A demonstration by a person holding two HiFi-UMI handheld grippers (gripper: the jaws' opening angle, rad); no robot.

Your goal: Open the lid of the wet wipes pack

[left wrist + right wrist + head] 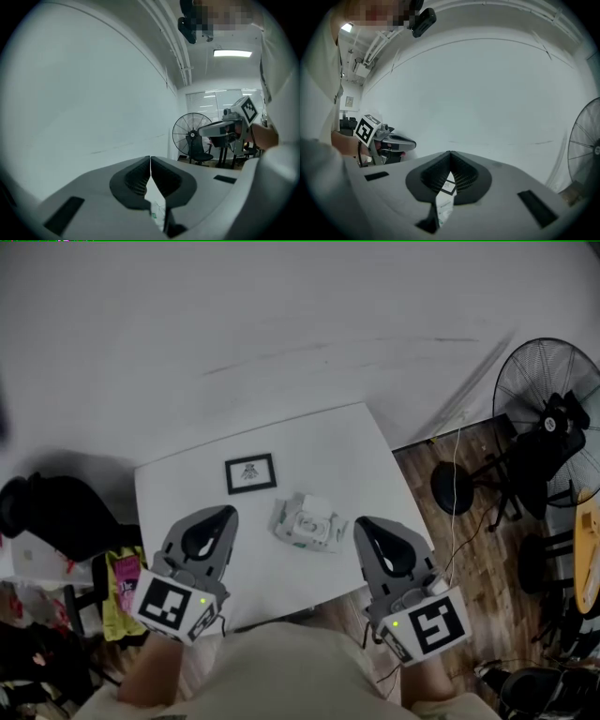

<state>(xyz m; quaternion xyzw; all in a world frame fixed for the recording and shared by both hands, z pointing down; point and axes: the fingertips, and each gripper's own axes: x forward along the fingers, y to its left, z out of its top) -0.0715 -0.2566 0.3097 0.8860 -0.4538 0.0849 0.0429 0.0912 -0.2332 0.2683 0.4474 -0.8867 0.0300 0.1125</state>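
Observation:
The wet wipes pack point(307, 523), white with a plastic lid on top, lies on the white table point(347, 446) between my two grippers. I cannot tell whether its lid is up. My left gripper point(229, 513) hovers to the pack's left, and my right gripper point(360, 521) to its right. Neither touches the pack. In the left gripper view the left gripper point(150, 159) has its jaws closed tip to tip on nothing. The right gripper point(450, 153) is likewise shut and empty in the right gripper view. A strip of the pack point(444, 206) shows below its jaws.
A small black-framed card point(250, 472) lies on the table behind the pack. A standing fan point(553, 418) and dark chairs point(548, 563) occupy the wooden floor to the right. Bags and clutter point(56, 549) sit left of the table. A white wall lies beyond.

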